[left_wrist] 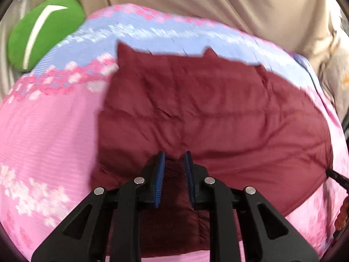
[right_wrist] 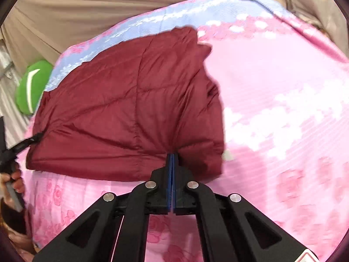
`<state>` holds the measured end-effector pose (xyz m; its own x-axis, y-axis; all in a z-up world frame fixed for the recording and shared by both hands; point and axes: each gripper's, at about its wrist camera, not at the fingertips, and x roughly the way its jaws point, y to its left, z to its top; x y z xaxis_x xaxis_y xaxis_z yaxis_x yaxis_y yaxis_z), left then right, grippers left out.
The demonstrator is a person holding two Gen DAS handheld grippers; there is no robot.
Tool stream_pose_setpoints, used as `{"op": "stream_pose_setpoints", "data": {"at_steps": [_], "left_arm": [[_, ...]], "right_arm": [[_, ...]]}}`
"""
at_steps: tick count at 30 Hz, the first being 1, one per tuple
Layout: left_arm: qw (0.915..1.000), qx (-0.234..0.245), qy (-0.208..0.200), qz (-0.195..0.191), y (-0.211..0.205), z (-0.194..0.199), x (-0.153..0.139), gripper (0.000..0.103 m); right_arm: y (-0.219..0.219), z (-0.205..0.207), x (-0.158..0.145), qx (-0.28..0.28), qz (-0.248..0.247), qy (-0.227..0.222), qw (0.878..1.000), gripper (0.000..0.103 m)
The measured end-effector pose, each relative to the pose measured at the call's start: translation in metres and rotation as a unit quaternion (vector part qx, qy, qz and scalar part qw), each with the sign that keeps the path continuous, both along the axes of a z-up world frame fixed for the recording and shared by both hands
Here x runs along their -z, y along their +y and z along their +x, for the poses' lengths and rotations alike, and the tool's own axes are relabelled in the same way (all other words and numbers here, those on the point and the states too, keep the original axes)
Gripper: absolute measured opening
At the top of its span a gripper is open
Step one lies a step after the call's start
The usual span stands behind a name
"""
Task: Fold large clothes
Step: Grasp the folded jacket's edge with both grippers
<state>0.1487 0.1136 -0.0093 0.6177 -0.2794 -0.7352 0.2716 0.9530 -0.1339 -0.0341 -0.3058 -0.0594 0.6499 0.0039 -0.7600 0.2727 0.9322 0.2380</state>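
A dark red quilted puffer jacket (left_wrist: 209, 109) lies on a pink and blue floral bedspread (left_wrist: 48, 131). My left gripper (left_wrist: 174, 156) has a thick bunch of the jacket's near edge between its blue pads, with a gap left between the pads. In the right wrist view the jacket (right_wrist: 130, 100) is partly folded, and my right gripper (right_wrist: 172, 156) is shut on its near edge. The left gripper's tip (right_wrist: 24, 144) shows at the jacket's left corner, and the right gripper's tip (left_wrist: 336, 175) shows at the far right of the left wrist view.
A green cushion with a white stripe (left_wrist: 43, 32) sits at the bed's far left; it also shows in the right wrist view (right_wrist: 32, 85). A beige curtain (left_wrist: 196, 4) hangs behind the bed. The bedspread (right_wrist: 283, 109) stretches to the right of the jacket.
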Motion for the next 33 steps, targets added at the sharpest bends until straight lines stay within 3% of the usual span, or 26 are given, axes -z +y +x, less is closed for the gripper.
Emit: {"op": "stream_pose_setpoints", "data": {"at_steps": [1, 3, 4, 8, 12, 16, 18, 20, 24, 29, 33], "left_arm": [[0.9998, -0.008, -0.013, -0.012, 0.006, 0.005, -0.011, 0.026], [0.9983, -0.033, -0.043, -0.022, 0.013, 0.023, -0.032, 0.055], [0.9969, -0.052, -0.056, -0.022, 0.015, 0.033, -0.039, 0.058], [0.9941, -0.079, -0.068, -0.032, 0.003, 0.082, -0.061, 0.058], [0.9958, -0.056, -0.05, -0.053, -0.031, 0.126, -0.058, 0.058], [0.9974, -0.055, -0.036, 0.031, -0.065, 0.172, -0.015, 0.058], [0.9967, -0.062, -0.014, 0.051, -0.065, 0.188, 0.008, 0.059], [0.9976, -0.064, 0.011, 0.025, -0.058, 0.198, 0.021, 0.061], [0.9966, -0.075, 0.01, 0.033, -0.059, 0.207, 0.026, 0.065], [0.9952, -0.08, 0.01, 0.056, -0.063, 0.207, 0.025, 0.067], [0.9901, -0.103, -0.039, 0.087, -0.06, 0.176, -0.005, 0.065]], "right_arm": [[-0.003, 0.002, -0.013, 0.006, -0.011, -0.016, 1.0, 0.012], [-0.01, 0.014, -0.04, 0.015, -0.021, -0.05, 0.998, 0.028], [-0.015, 0.027, -0.055, 0.02, -0.028, -0.068, 0.997, 0.029], [-0.029, 0.096, -0.088, 0.035, -0.032, -0.088, 0.995, 0.031], [-0.009, 0.166, -0.09, 0.01, -0.04, -0.08, 0.996, 0.03], [0.016, 0.232, -0.053, -0.007, -0.137, -0.037, 0.99, 0.025], [-0.009, 0.252, -0.028, 0.013, -0.122, 0.006, 0.992, 0.023], [-0.032, 0.25, -0.023, 0.021, -0.058, 0.002, 0.998, 0.024], [-0.037, 0.244, -0.016, 0.039, -0.072, -0.01, 0.997, 0.032], [-0.049, 0.242, -0.017, 0.046, -0.041, -0.02, 0.998, 0.033], [-0.04, 0.207, -0.044, 0.072, -0.058, -0.039, 0.995, 0.036]]}}
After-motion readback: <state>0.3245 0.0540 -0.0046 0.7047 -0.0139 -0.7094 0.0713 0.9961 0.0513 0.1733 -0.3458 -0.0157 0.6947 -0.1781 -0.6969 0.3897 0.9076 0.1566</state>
